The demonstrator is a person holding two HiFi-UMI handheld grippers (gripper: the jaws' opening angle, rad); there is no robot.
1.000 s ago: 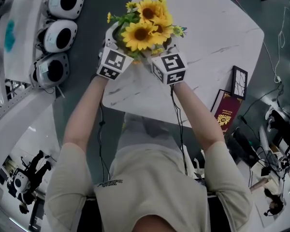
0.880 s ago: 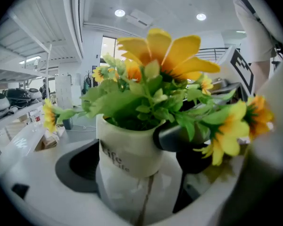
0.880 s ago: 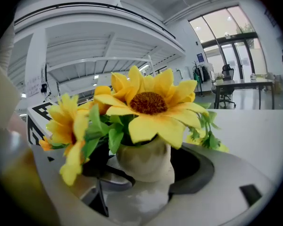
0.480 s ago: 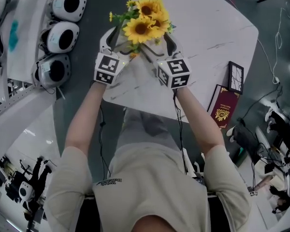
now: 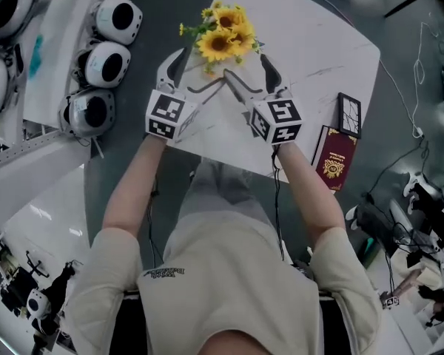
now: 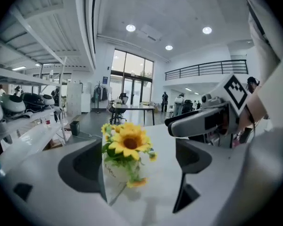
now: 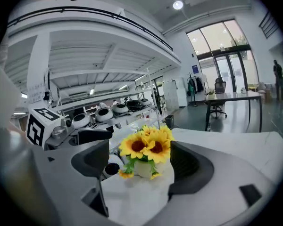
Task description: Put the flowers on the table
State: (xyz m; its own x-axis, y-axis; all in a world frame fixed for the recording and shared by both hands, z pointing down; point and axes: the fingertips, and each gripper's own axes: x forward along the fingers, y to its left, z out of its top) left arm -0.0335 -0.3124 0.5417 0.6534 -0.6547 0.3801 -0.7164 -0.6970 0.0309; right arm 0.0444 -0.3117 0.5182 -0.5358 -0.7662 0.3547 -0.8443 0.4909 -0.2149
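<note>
A bunch of yellow sunflowers (image 5: 222,35) in a small white pot stands upright on the white marble table (image 5: 318,58) near its left edge. Both grippers are drawn back from it toward the person. My left gripper (image 5: 183,74) is open, below and left of the flowers. To the pot's lower right my right gripper (image 5: 248,76) is open as well. In the left gripper view the flowers (image 6: 125,147) stand free ahead of the open jaws, with the right gripper (image 6: 203,121) at the right. In the right gripper view the flowers (image 7: 148,149) stand apart from the jaws.
A dark red passport (image 5: 331,160) and a small black frame (image 5: 348,115) lie at the table's right edge. Several white robot heads (image 5: 107,58) sit on a shelf to the left. Cables run over the floor at the right.
Both grippers have let go of the pot, opened and pulled back toward the person. The flowers now stand alone on the table.
</note>
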